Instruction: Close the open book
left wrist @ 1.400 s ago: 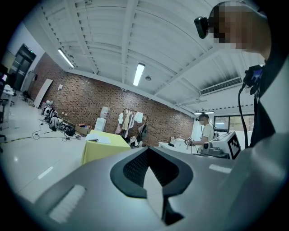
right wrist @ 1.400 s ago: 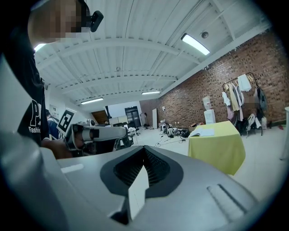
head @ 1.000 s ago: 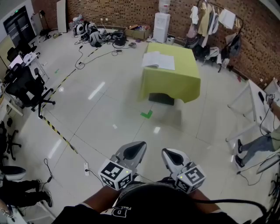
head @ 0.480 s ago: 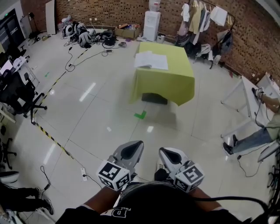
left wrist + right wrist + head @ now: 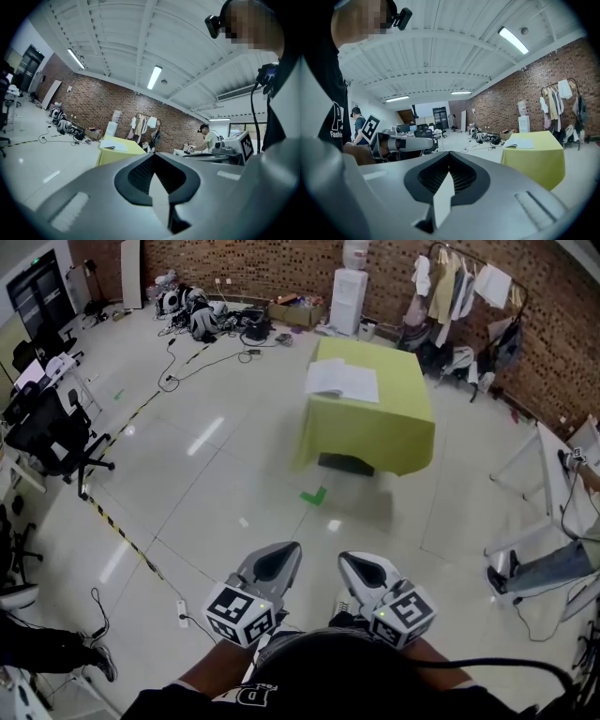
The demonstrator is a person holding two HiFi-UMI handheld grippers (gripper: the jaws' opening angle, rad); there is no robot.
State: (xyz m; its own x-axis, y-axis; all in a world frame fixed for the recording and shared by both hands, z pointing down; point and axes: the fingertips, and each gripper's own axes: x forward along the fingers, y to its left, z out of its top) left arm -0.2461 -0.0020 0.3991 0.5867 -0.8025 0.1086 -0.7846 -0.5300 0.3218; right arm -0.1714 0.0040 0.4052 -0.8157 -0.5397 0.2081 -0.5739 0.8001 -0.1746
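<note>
The open book (image 5: 341,381) lay flat on the desk (image 5: 398,432), its long axis running left-right; the left tongs (image 5: 274,563) and right tongs (image 5: 366,570) were together, empty.

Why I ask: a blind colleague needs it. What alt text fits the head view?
An open book lies on a yellow-green clothed table across a floor. The left tongs and right tongs sit near the bottom edge.

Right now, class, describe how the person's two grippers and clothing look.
The left gripper and right gripper are pale grey shells with dark oval recesses, each carrying a black-and-white marker cube. A black cable trails off. The black top bears white lettering.
</note>
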